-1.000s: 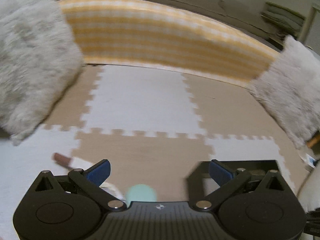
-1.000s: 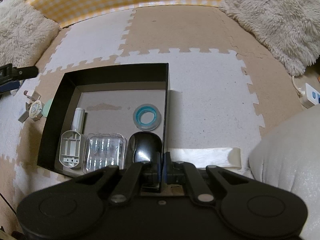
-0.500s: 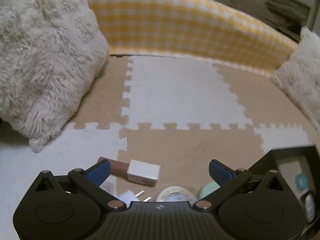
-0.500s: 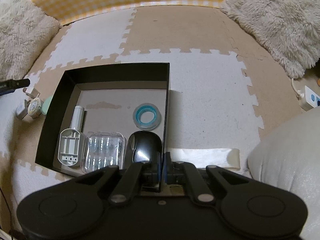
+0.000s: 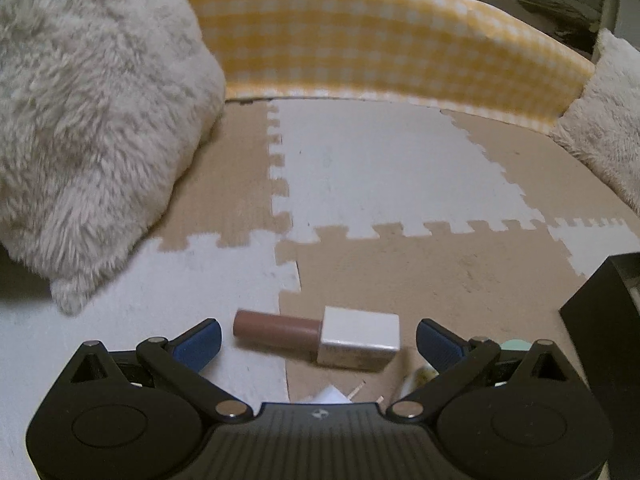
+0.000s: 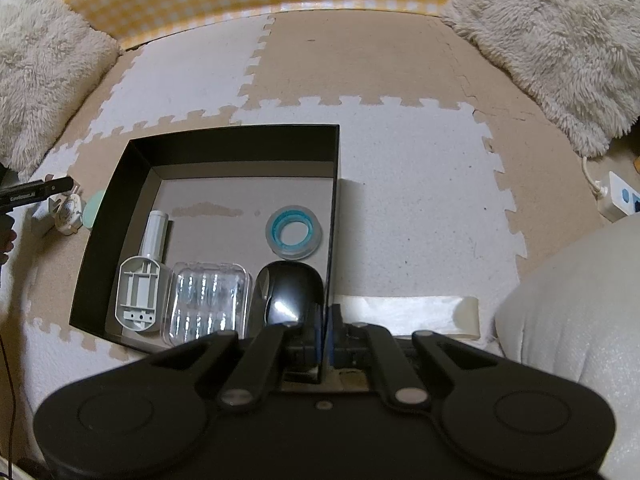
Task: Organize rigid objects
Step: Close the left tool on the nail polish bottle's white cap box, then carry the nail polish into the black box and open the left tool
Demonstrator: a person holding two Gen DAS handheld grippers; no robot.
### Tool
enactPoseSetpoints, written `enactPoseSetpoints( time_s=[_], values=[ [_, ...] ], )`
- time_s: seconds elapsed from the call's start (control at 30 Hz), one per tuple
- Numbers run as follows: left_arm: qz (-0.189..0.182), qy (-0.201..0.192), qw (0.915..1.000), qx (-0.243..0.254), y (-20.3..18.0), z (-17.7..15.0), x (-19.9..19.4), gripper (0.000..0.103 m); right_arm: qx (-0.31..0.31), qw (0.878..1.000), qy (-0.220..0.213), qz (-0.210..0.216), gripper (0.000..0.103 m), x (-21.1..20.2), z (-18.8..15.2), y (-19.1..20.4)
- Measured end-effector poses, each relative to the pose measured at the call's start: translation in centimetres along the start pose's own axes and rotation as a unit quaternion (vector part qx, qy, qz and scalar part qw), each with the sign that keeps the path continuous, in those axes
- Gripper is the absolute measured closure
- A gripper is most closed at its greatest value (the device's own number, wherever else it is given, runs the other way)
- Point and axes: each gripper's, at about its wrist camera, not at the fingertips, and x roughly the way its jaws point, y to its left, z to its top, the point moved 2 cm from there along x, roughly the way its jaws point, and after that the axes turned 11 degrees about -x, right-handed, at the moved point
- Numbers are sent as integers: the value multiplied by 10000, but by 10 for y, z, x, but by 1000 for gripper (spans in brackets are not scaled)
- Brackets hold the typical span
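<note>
Left gripper closing from wide, bottle on mat between pads, untouched. Right gripper clamped on black box wall. Possibly a plug behind, half hidden.

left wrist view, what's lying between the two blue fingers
In the left wrist view, a brown tube with a white square cap lies on the foam mat between the closing left gripper fingers, not yet touched.
</note>
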Motion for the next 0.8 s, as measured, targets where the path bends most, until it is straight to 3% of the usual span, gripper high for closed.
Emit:
enactPoseSetpoints(
  time_s=[0.1,0.27,0.63,0.8],
  values=[
    [86,154,9996,203,-1,-4,6,13,2,10000,1,4,99,0,0,0],
    [133,124,9995,260,1,-5,6,17,-14,10000,11,-6,99,0,0,0],
    [266,-17,9993,281,0,-6,4,18,-40,10000,16,-20,99,0,0,0],
    [261,-8,9996,72,-1,-4,2,18,-40,10000,17,-22,99,0,1,0]
  ],
)
